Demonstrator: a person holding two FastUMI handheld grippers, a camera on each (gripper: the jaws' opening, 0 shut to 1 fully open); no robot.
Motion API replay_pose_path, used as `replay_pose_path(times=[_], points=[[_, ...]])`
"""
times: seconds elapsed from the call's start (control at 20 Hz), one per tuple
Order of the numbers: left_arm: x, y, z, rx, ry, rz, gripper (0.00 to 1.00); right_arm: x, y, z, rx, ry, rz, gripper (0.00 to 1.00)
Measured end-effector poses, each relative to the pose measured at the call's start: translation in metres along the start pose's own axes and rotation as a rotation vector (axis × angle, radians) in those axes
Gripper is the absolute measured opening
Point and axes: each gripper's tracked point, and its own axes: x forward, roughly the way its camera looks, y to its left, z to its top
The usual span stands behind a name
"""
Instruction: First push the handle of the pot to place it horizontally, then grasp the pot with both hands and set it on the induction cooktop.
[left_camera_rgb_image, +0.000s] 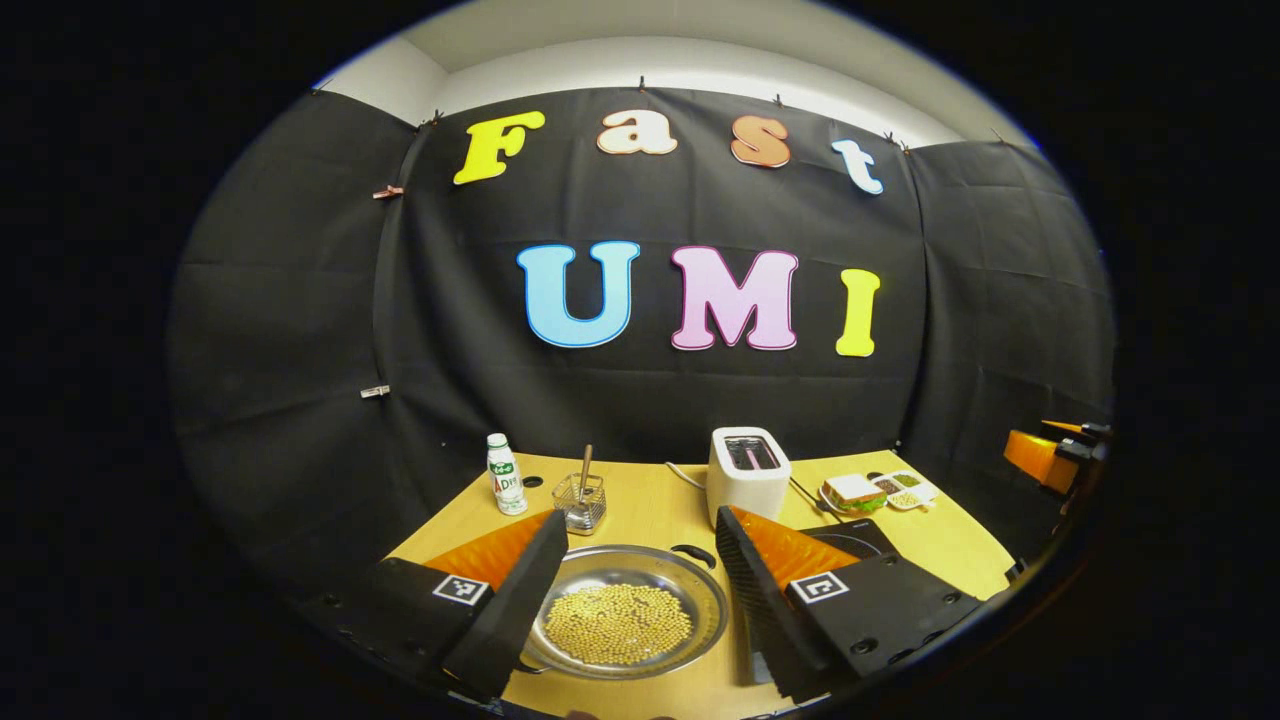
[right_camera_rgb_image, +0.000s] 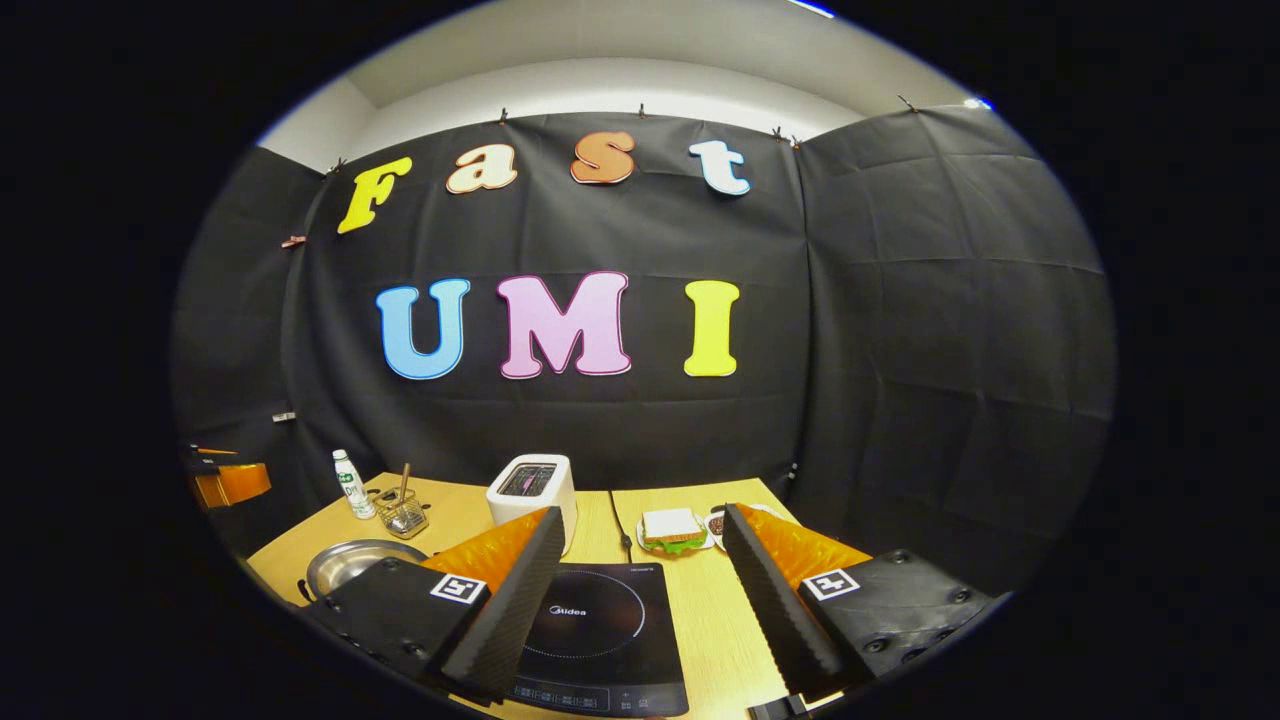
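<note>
Both sets of jaws hang wide open. The pot (left_camera_rgb_image: 628, 610), full of loose beans (left_camera_rgb_image: 617, 623), sits between the left gripper (left_camera_rgb_image: 630, 590) jaws; a hard shove on its handle (left_camera_rgb_image: 693, 552) could scatter them across the desk (left_camera_rgb_image: 650, 505).

Black cloth wall (right_camera_rgb_image: 900, 330), white ceiling (left_camera_rgb_image: 690, 40) above, light wooden table (left_camera_rgb_image: 650, 510) below

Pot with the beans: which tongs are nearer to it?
Left. The left tongs hang open right over the pot; the right tongs hang open over the cooktop beside it.
</note>
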Motion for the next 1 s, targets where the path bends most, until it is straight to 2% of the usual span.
replay_pose_path(times=[0.15, 0.4, 0.5, 0.6, 0.75, 0.85, 1.0], points=[[-0.001, 0.018, -0.006, 0.005, 0.011, -0.018, 0.94, -0.008, 0.012, 0.002, -0.001, -0.011, -0.019, 0.99], [0.001, 0.036, -0.038, -0.012, 0.092, -0.091, 0.94, -0.021, 0.038, 0.001, -0.011, -0.033, -0.023, 0.99], [-0.001, 0.045, -0.048, -0.029, 0.118, -0.115, 0.88, -0.026, 0.047, -0.003, -0.02, -0.03, -0.021, 0.99], [-0.004, 0.055, -0.059, -0.048, 0.142, -0.13, 0.8, -0.035, 0.055, -0.006, -0.025, -0.031, -0.021, 0.99], [-0.007, 0.069, -0.073, -0.068, 0.177, -0.153, 0.58, -0.045, 0.064, -0.011, -0.036, -0.03, -0.025, 0.99], [-0.011, 0.077, -0.085, -0.074, 0.212, -0.166, 0.47, -0.051, 0.07, -0.015, -0.039, -0.027, -0.025, 0.99], [-0.012, 0.088, -0.102, -0.086, 0.256, -0.18, 0.37, -0.057, 0.075, -0.019, -0.048, -0.021, -0.027, 0.99]])
